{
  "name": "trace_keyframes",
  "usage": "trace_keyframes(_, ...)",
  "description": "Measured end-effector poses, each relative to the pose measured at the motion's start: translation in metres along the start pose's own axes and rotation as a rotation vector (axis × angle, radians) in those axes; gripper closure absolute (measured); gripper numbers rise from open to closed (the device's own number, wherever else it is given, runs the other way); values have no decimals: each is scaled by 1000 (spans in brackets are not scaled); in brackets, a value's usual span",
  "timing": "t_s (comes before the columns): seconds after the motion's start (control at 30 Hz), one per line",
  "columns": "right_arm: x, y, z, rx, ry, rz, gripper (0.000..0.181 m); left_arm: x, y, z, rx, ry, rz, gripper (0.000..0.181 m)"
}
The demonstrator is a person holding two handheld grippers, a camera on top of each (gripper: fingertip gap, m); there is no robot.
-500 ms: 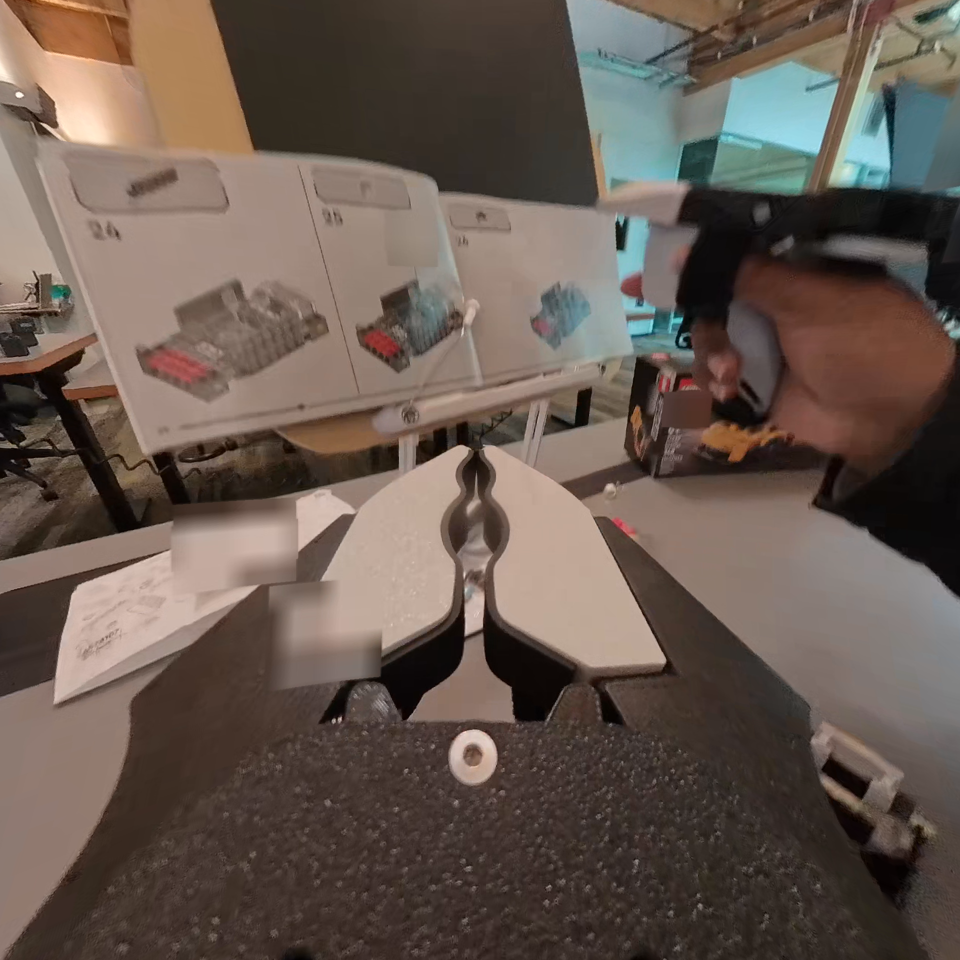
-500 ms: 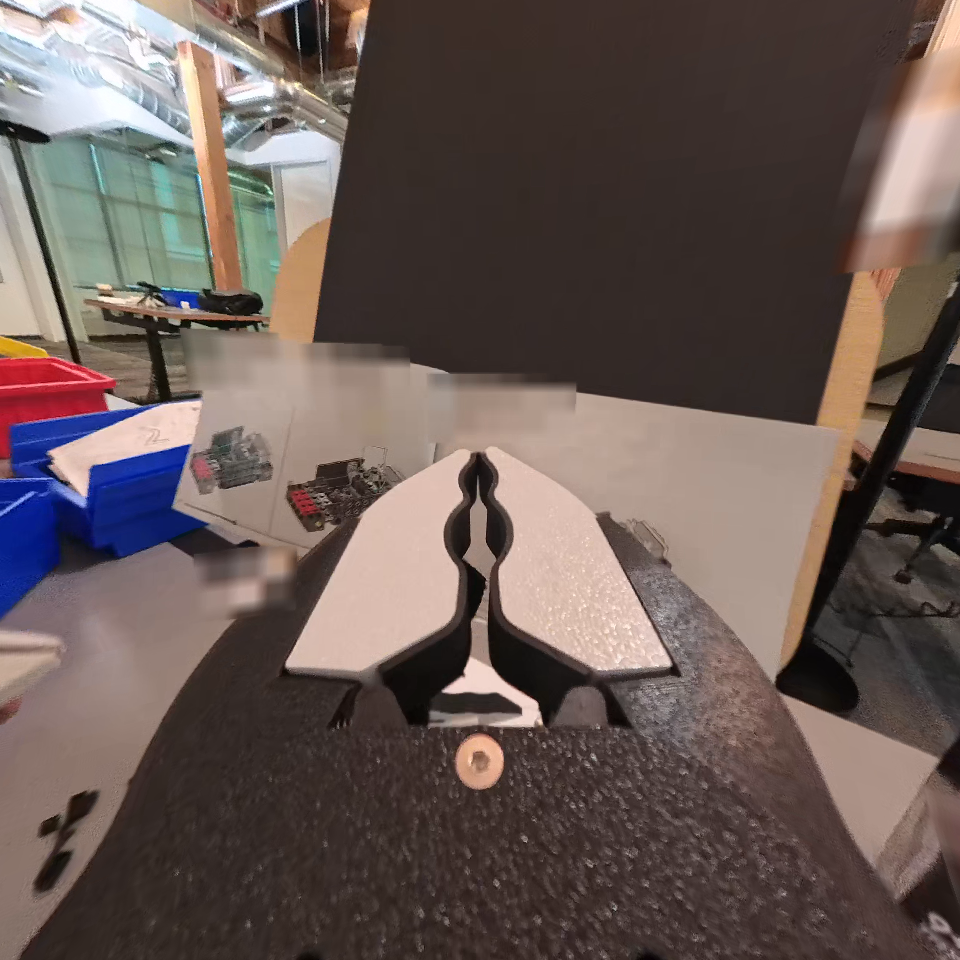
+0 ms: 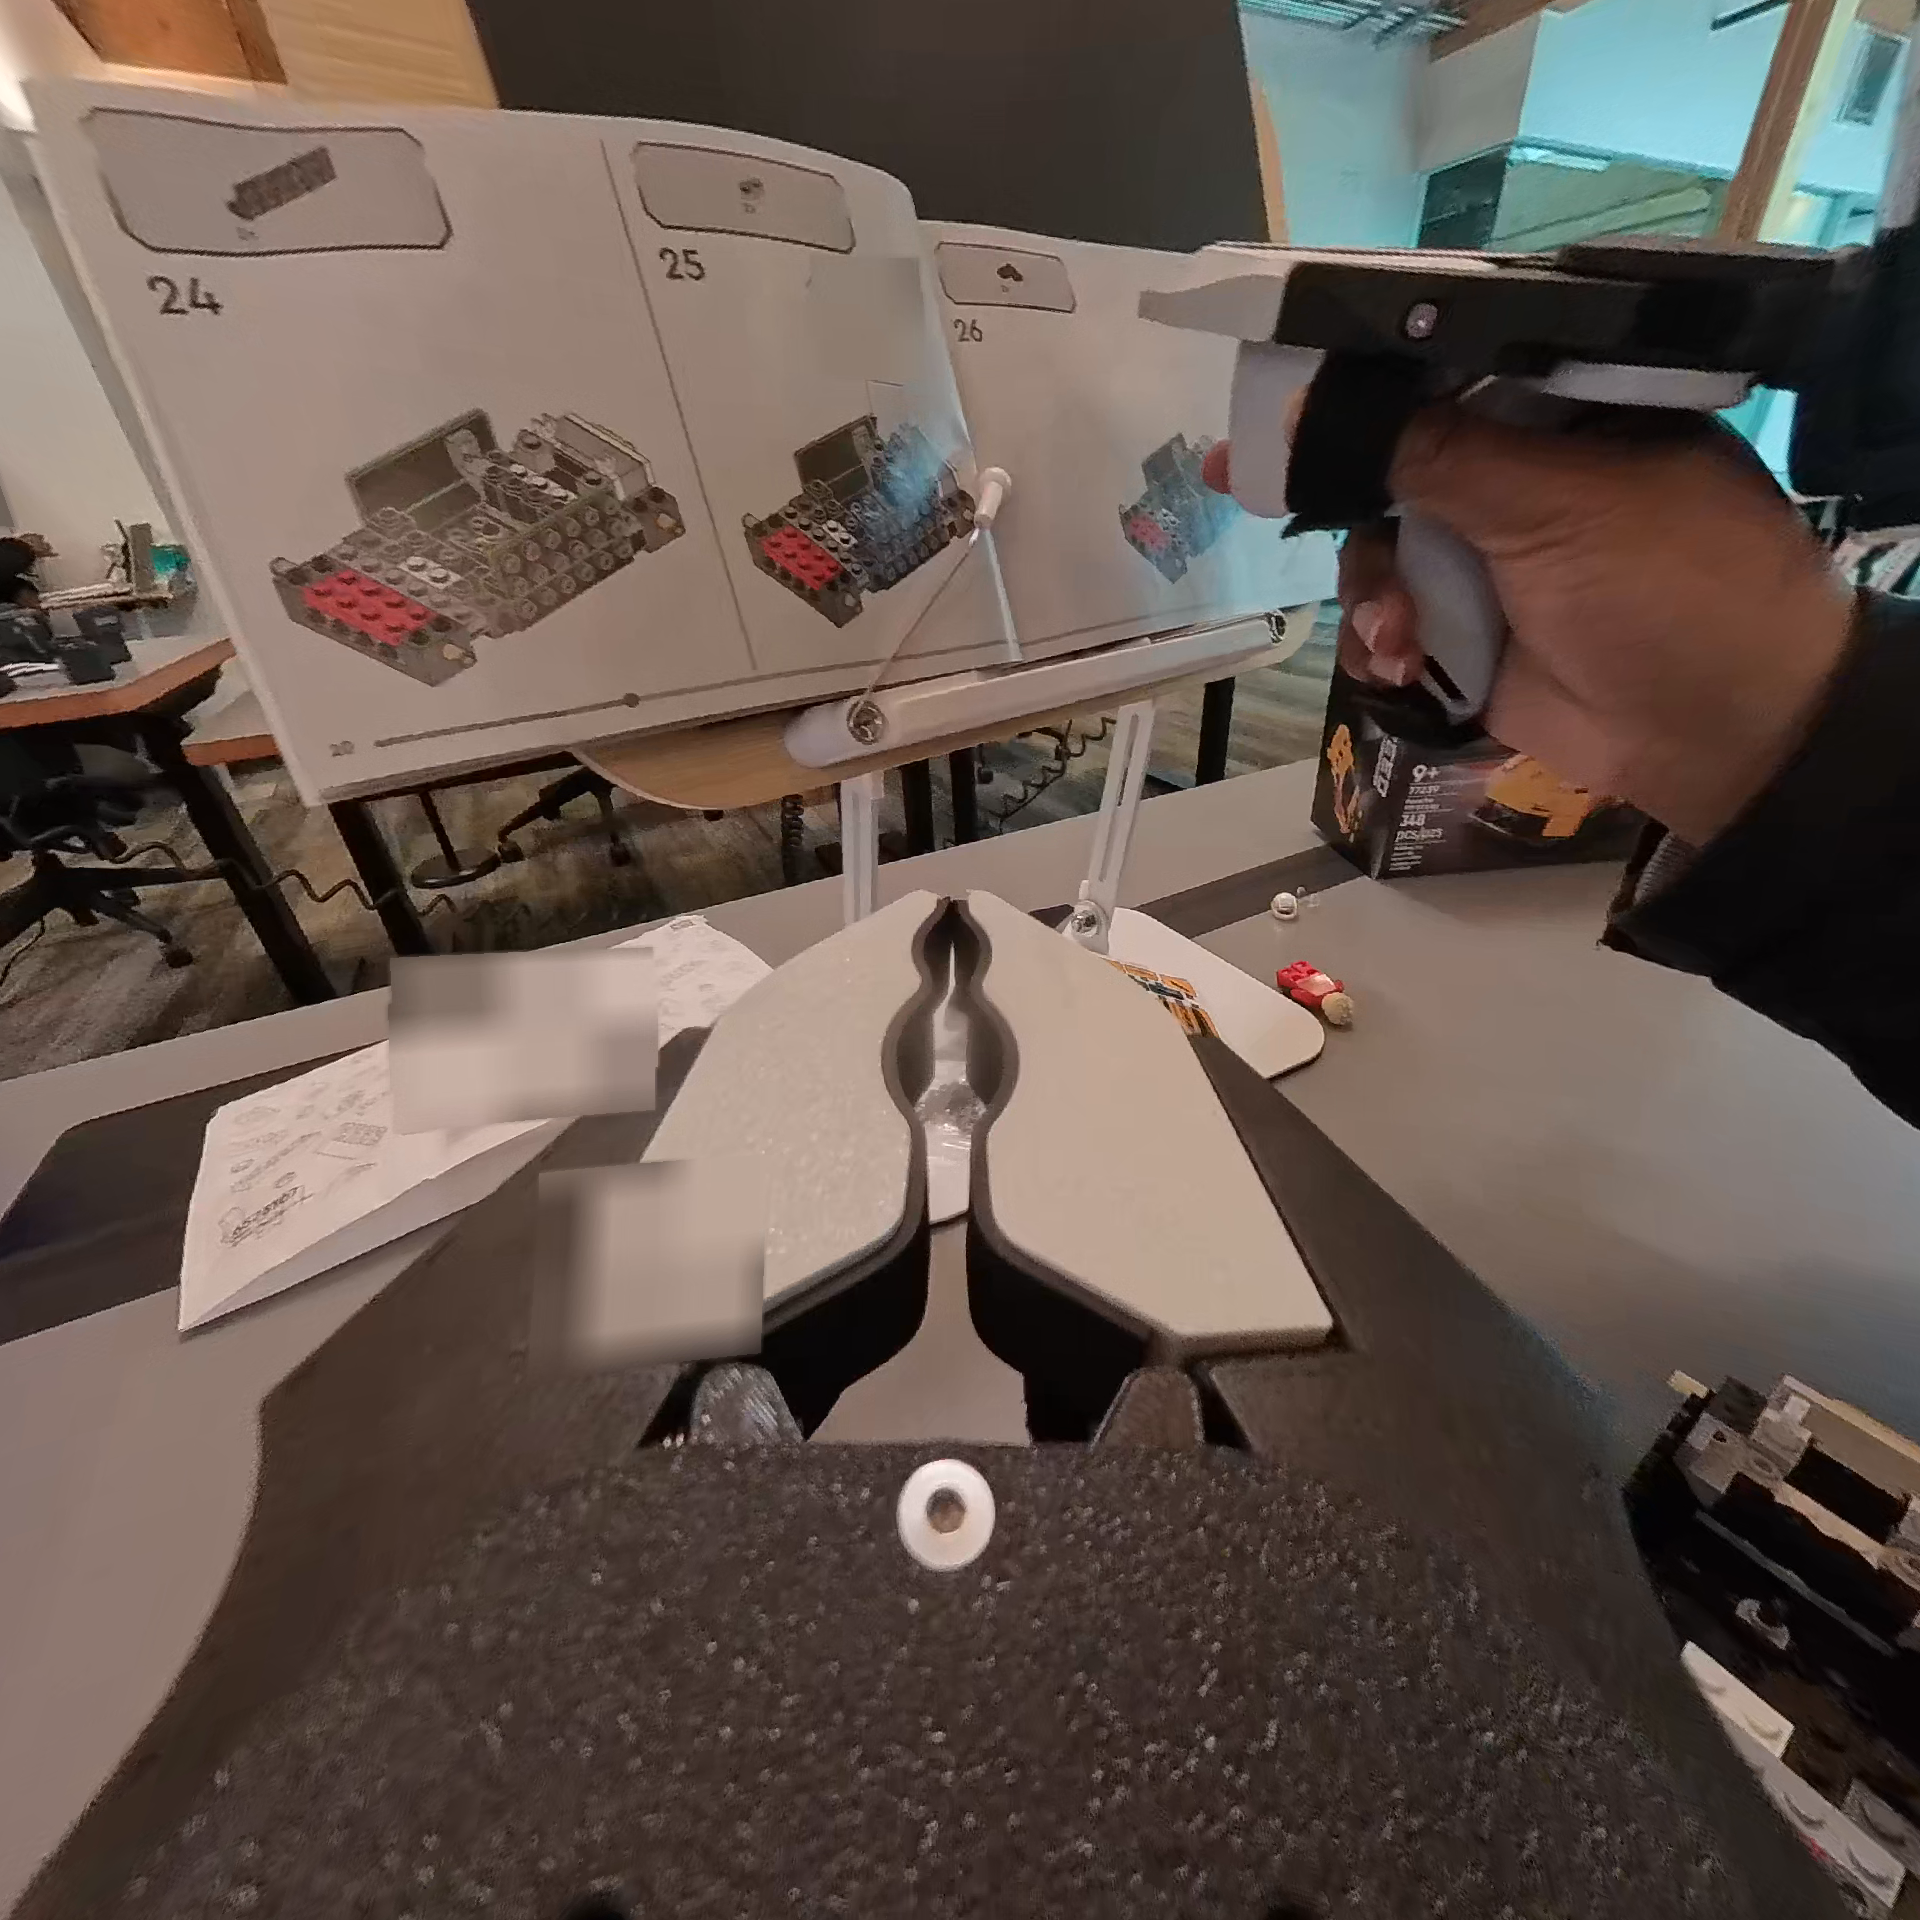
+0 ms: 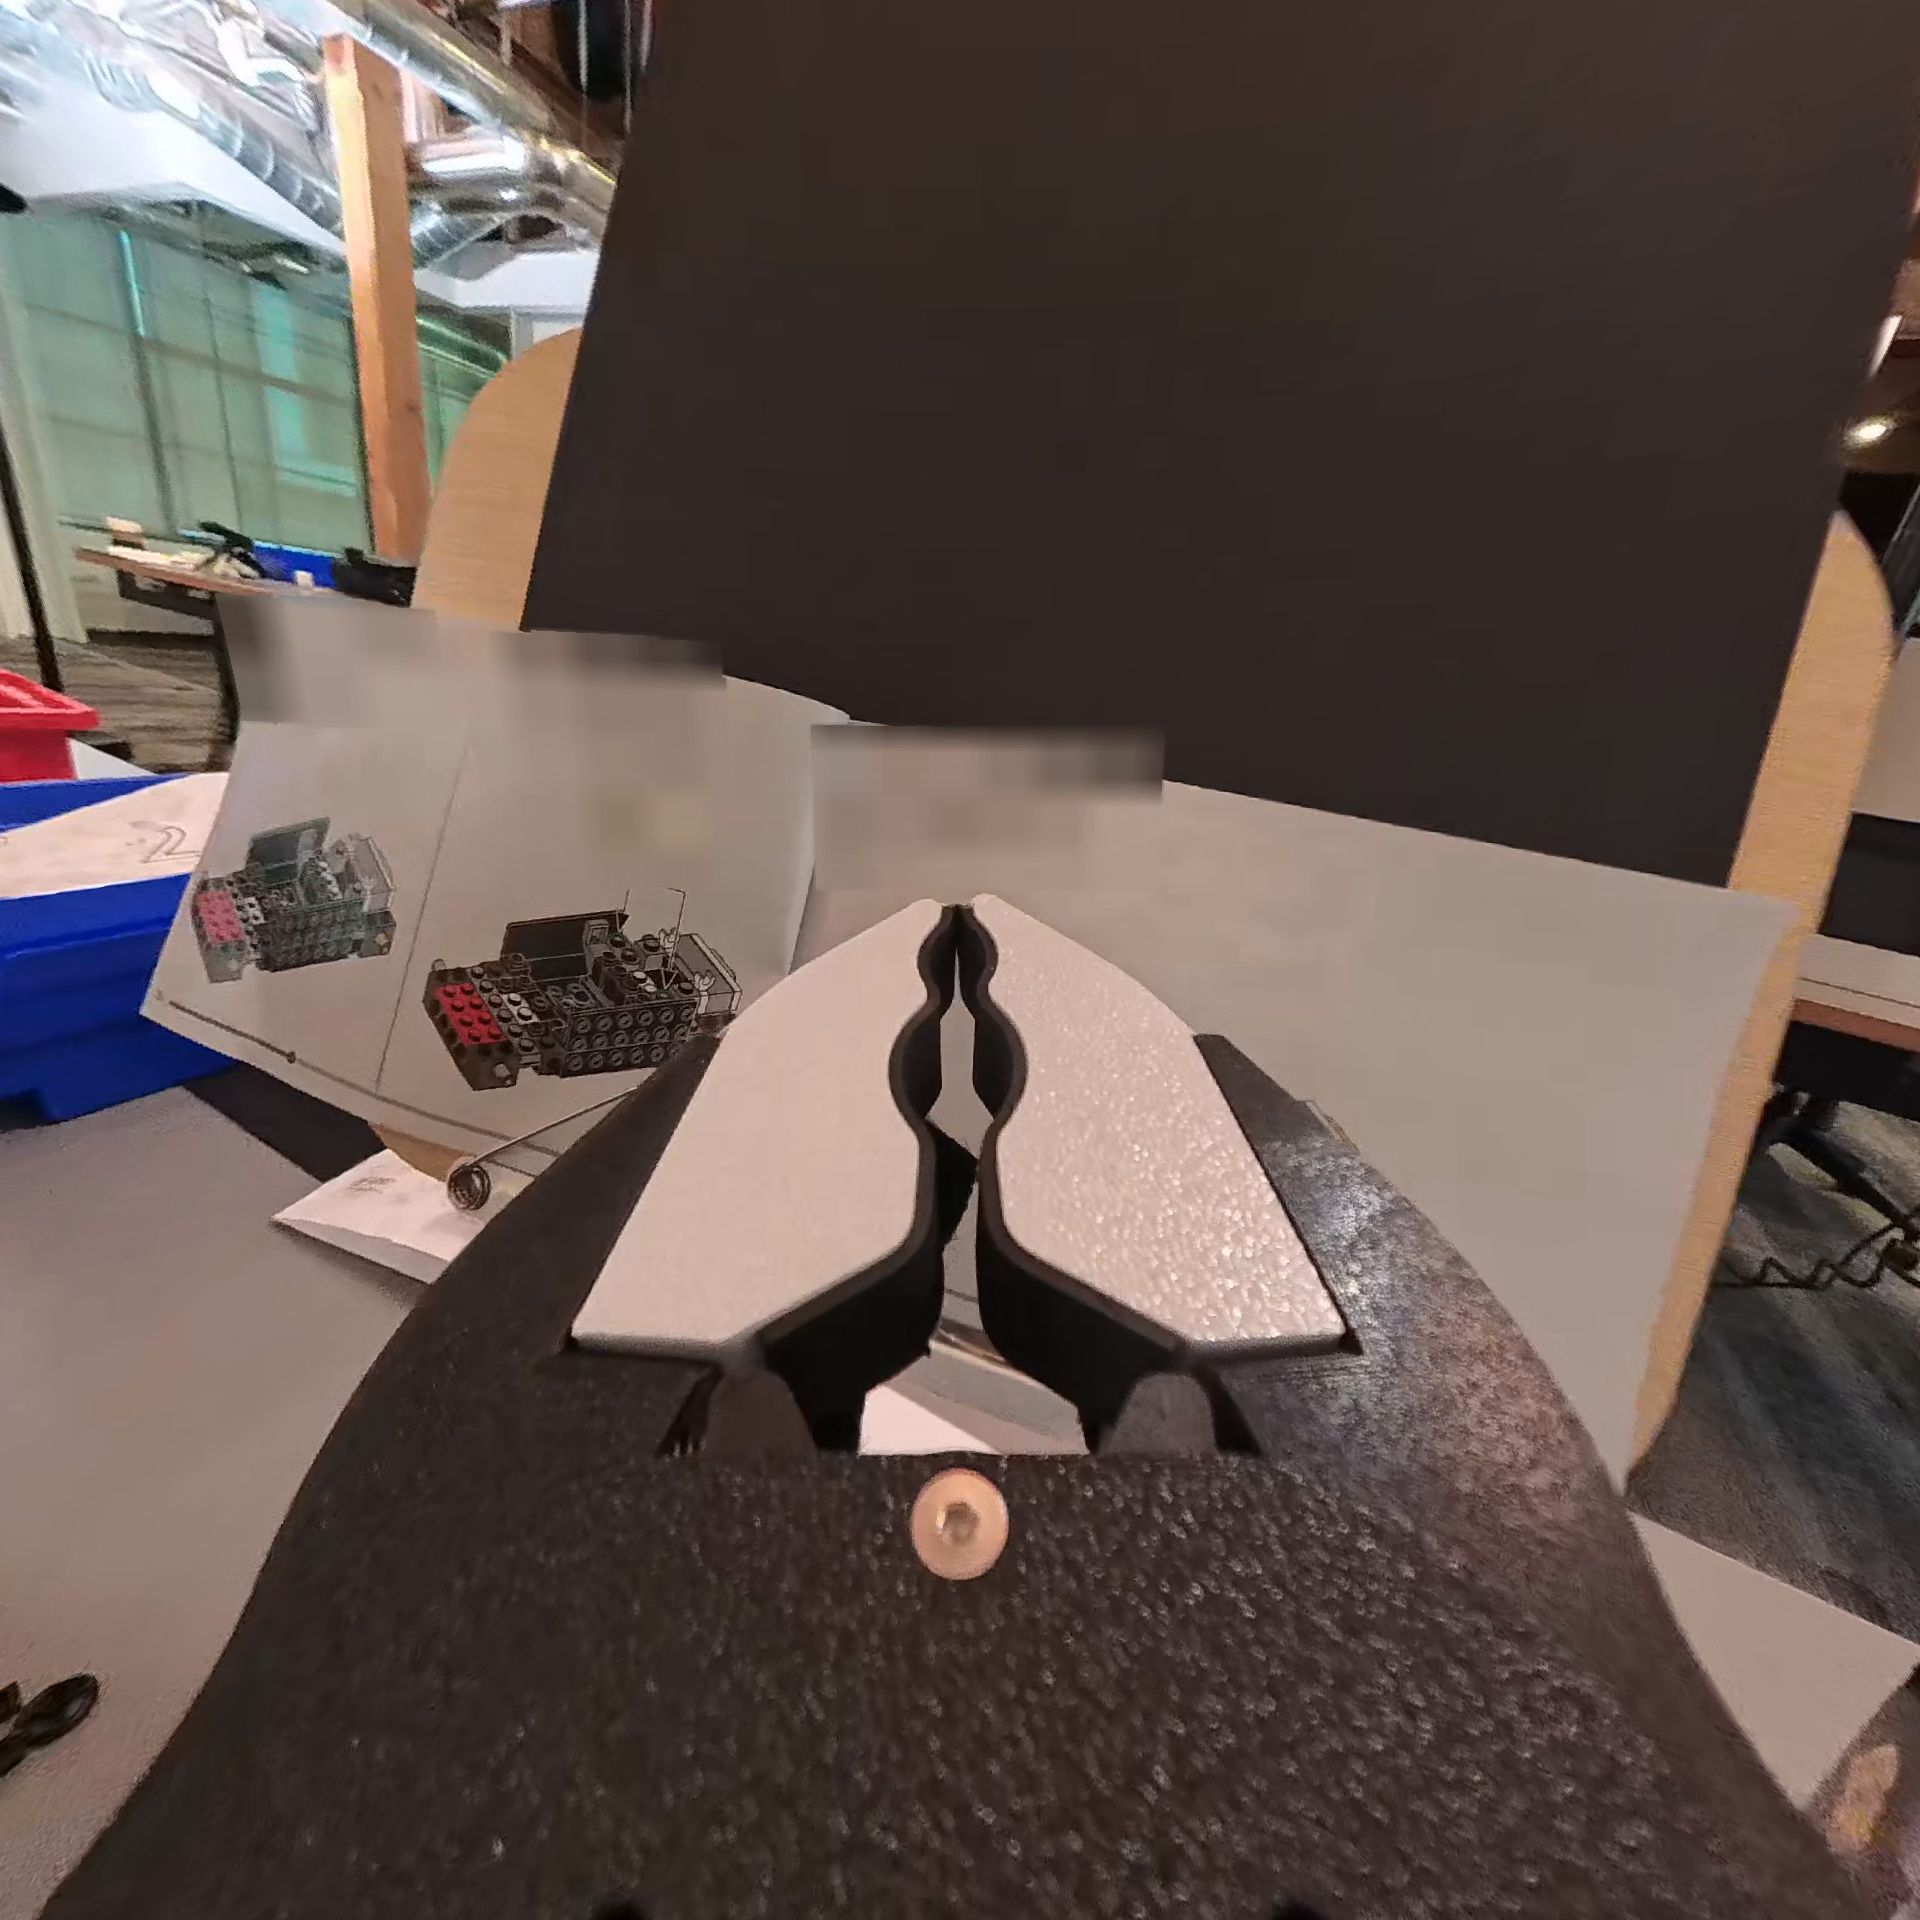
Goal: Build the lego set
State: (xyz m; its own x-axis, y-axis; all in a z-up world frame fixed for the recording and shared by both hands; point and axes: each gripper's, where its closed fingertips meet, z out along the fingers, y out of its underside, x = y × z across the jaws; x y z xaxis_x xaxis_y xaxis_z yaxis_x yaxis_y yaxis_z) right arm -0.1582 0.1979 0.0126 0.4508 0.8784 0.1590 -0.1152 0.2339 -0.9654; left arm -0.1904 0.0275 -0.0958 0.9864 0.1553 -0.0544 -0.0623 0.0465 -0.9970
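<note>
Both wrist cams look forward over own tongs, low above table; share instruction booklet [image 3: 540, 436] [image 4: 488, 935].

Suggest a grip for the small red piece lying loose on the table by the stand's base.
Judging from the left wrist view, the small red piece lies low on the grey table, clear of the stand's white base. Come from above, jaws across its short width at the red block end; its rounded tan tip would likely slip.

Dark panel [image 4: 1195, 416], wooden post [image 4: 384, 312], glazed partitions [image 4: 187, 416], carpeted floor [image 3: 156, 997].
</note>
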Motion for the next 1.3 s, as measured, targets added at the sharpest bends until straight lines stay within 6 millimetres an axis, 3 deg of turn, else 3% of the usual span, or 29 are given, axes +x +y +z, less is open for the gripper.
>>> trace_keyframes(0.33,-9,4,8,10,-20,-10,178,6,6,1,-17,9,63,181)
trace_keyframes(0.6,-4,-14,19,45,11,-49,181,12,13,5,-37,18,91,181)
trace_keyframes(0.8,-3,3,35,-51,15,-63,181,16,19,10,-46,23,106,181)
trace_keyframes(1.3,-3,5,35,-75,30,-44,181,19,19,9,-43,40,108,181)
